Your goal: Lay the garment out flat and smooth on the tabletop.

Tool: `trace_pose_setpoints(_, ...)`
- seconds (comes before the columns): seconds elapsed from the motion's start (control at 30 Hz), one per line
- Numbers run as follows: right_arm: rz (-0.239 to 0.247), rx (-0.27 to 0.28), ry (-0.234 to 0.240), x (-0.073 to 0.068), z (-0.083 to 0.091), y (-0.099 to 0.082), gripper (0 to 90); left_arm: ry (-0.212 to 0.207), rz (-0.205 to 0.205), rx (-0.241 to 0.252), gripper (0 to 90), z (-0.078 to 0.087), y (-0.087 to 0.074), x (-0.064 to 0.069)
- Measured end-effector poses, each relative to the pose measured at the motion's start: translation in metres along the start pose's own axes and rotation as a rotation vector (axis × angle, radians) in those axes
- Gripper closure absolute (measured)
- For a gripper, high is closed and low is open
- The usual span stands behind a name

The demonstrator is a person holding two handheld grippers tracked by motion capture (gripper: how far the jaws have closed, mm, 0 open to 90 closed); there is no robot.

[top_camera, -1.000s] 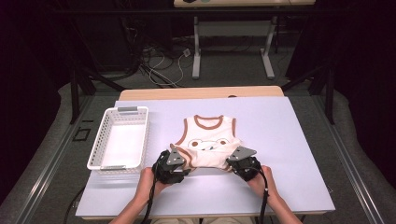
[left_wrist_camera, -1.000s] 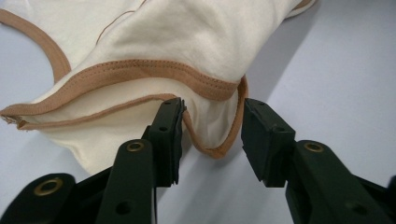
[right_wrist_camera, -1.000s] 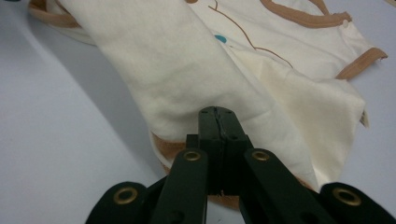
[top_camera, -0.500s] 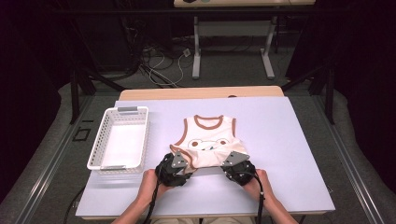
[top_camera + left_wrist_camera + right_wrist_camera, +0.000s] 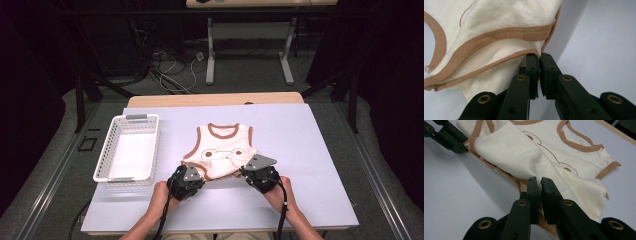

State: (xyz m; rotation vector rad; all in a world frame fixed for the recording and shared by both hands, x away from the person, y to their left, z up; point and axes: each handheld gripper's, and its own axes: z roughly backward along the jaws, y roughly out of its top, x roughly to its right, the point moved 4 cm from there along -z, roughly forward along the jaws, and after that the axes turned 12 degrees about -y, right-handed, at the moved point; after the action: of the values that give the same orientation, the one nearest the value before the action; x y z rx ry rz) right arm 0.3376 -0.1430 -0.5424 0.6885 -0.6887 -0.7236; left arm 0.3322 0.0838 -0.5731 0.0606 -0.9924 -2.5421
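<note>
Now both grippers pinch the hem corners of the cream baby vest [image 5: 223, 152] at table centre, left gripper [image 5: 540, 58] just clamped at seven o'clock, right gripper [image 5: 540, 181] at five; uneven lifting could tug thin trim free.

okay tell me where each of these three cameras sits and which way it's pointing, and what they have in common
High view: above the person's side, looking forward and down on the table, basket and vest; forearms and both grippers enter from below.
Left gripper view: rides the left gripper, looking along its black jaws, shut on the vest's brown hem.
Right gripper view: rides the right gripper, jaws shut on the hem; the left gripper shows top left.
Shared: all three show the vest.
</note>
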Motion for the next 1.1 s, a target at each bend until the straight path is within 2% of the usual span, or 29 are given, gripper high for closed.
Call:
trace_pose_setpoints(0.1,-0.012,-0.016,-0.017,0.004,-0.007,0.002,83.9,-0.011,0.012,0.013,84.7,0.004,0.002,-0.002)
trace_pose_setpoints(0.2,-0.031,-0.036,-0.045,0.009,-0.022,0.002,81.0,-0.013,0.026,0.013,84.0,0.002,0.002,-0.005)
trace_pose_setpoints(0.3,-0.014,-0.07,-0.081,0.012,-0.036,0.001,79.9,0.006,0.044,0.003,81.9,-0.003,0.001,-0.009)
trace_pose_setpoints(0.43,-0.041,-0.122,-0.097,0.013,-0.06,-0.004,74.5,0.038,0.055,-0.004,76.5,-0.008,-0.001,-0.015)
trace_pose_setpoints(0.5,-0.057,-0.133,-0.093,0.015,-0.064,-0.006,70.2,0.044,0.069,-0.006,73.5,-0.01,-0.002,-0.016)
trace_pose_setpoints(0.67,-0.081,-0.121,-0.112,0.022,-0.057,-0.006,54.2,0.053,0.066,-0.002,58.1,-0.006,0.0,-0.016)
trace_pose_setpoints(0.8,-0.095,-0.088,-0.124,0.026,-0.046,-0.003,48.2,0.064,0.056,0.005,47.5,-0.001,0.001,-0.012)
trace_pose_setpoints(0.87,-0.103,-0.067,-0.129,0.028,-0.04,0.0,47.5,0.067,0.054,0.006,41.6,0.001,0.001,-0.012)
trace_pose_setpoints(1.0,-0.097,-0.031,-0.141,0.031,-0.025,0.003,47.5,0.079,0.051,0.026,36.2,0.006,0.002,-0.01)
trace_pose_setpoints(1.1,-0.084,-0.007,-0.135,0.032,-0.015,0.003,54.9,0.085,0.037,0.062,35.6,0.012,0.004,-0.007)
